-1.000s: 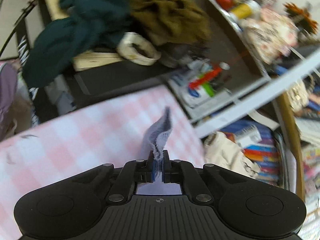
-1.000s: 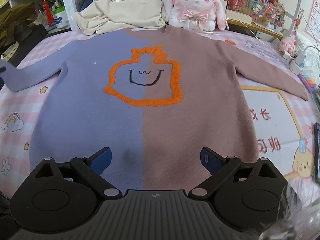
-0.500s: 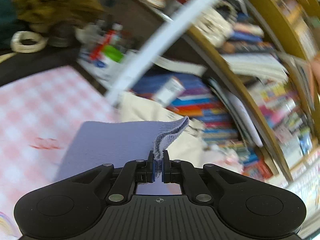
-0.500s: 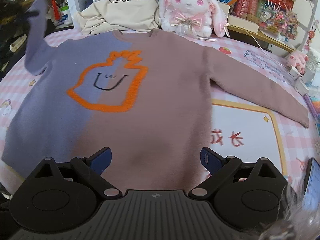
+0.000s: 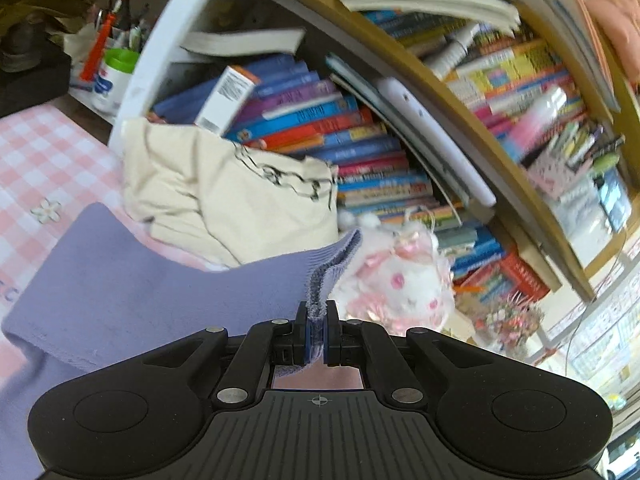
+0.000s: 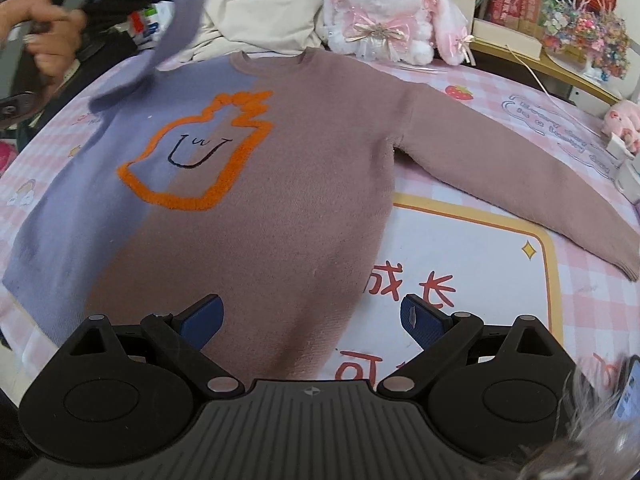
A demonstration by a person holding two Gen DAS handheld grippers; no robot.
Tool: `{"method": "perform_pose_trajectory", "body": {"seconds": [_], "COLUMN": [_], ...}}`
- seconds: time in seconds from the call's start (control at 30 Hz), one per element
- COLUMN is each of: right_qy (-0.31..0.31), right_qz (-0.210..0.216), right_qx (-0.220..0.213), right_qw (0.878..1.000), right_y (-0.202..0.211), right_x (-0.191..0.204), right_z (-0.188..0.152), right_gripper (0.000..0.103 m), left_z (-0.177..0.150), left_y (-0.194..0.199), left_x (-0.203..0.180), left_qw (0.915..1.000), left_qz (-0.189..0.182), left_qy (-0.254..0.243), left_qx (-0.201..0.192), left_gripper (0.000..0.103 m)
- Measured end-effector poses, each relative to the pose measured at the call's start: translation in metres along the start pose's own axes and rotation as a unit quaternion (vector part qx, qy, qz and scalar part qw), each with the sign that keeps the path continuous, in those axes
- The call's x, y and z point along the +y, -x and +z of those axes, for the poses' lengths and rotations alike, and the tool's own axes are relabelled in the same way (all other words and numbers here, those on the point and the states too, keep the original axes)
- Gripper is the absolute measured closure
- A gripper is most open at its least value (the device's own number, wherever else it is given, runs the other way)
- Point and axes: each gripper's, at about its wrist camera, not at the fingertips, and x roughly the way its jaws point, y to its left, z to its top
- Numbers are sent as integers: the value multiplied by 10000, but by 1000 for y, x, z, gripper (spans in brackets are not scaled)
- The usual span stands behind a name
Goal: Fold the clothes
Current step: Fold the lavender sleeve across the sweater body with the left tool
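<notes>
A sweater (image 6: pixel 280 184), half lilac and half dusty pink with an orange outline figure, lies flat on the pink checked bed cover. My left gripper (image 5: pixel 316 332) is shut on the cuff of the lilac sleeve (image 5: pixel 132 284) and holds it raised in the air; that sleeve also shows lifted at the top left of the right wrist view (image 6: pixel 176 28). The pink sleeve (image 6: pixel 520 184) lies stretched out to the right. My right gripper (image 6: pixel 312 320) is open and empty, above the sweater's lower hem.
A cream garment (image 5: pixel 224 196) and a white-pink plush rabbit (image 6: pixel 380 12) sit at the head of the bed by a crowded bookshelf (image 5: pixel 400 120). A printed mat (image 6: pixel 472 280) lies right of the sweater. A phone (image 6: pixel 628 392) lies at the lower right.
My left gripper has lifted the lilac sleeve off the bed and swung it up and toward the sweater's body. My right gripper has shifted right and stayed open.
</notes>
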Motion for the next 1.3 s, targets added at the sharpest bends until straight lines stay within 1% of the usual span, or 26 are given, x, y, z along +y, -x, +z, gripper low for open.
{"method": "perform_pose_trajectory", "body": {"seconds": [0.17, 0.27, 0.43, 0.6, 0.63, 0.67, 0.7, 0.73, 0.77, 0.8, 0.83, 0.87, 0.93, 1.0, 1.1, 1.13, 1.2, 1.27, 1.3], "right_qy": [133, 138, 142, 90, 82, 73, 44, 12, -13, -37, -42, -46, 6, 61, 39, -9, -151, -294, -364], "right_qz": [253, 274, 302, 243, 215, 187, 172, 159, 147, 136, 134, 133, 77, -48, -230, -286, -377, -516, -619], "right_qx": [105, -3, -191, -129, -127, -126, -123, -120, -113, -105, -97, -89, -75, -79, -89, -86, -41, -19, 4], "right_qw": [9995, 9995, 9993, 9996, 9997, 9997, 9998, 9998, 9998, 9998, 9999, 9999, 9999, 9999, 9997, 9996, 9992, 9982, 9974], "right_y": [-2, 3, 12, 13, 14, 15, 15, 15, 15, 14, 13, 13, 11, 10, 8, 7, 6, 4, 3], "right_x": [-7, -10, -15, -17, -17, -17, -17, -17, -16, -15, -14, -12, -8, -4, -1, -1, 0, 3, 5], "right_z": [-1, 0, 2, -1, -1, -2, -2, -2, -2, -2, -2, -2, -2, -2, -2, -2, -2, -4, -4], "right_gripper": [7, 7, 7, 7, 7, 7, 7, 7, 7, 7, 7, 7, 7, 9, 11, 13, 23, 27, 32], "left_z": [-19, -29, -46, -53, -53, -53, -52, -51, -49, -48, -47, -47, -48, -55, -70, -74, -80, -81, -79], "left_y": [-15, -23, -38, -51, -52, -52, -52, -50, -43, -32, -18, -3, 25, 51, 80, 87, 101, 110, 112], "left_x": [-20, -30, -46, -47, -47, -46, -45, -44, -44, -44, -42, -38, -23, 1, 41, 53, 78, 99, 108], "left_qw": [9999, 9998, 9989, 9978, 9977, 9977, 9976, 9973, 9969, 9969, 9966, 9957, 9924, 9855, 9674, 9623, 9553, 9548, 9545], "left_qz": [78, 47, 26, 178, 237, 210, 90, -38, -146, -217, -276, -249, 47, 627, 1546, 1765, 2066, 2162, 2209], "left_qy": [-1, -10, -189, -309, -284, -246, -194, -174, -242, -407, -616, -822, -1214, -1569, -1979, -2018, -2012, -1905, -1843], "left_qx": [88, 190, 437, 559, 570, 603, 660, 719, 730, 633, 476, 346, 178, 159, 340, 453, 643, 735, 787], "left_gripper": [100, 100, 99, 99, 95, 92, 77, 57, 49, 45, 43, 42, 42, 42, 43, 43, 43, 43, 43]}}
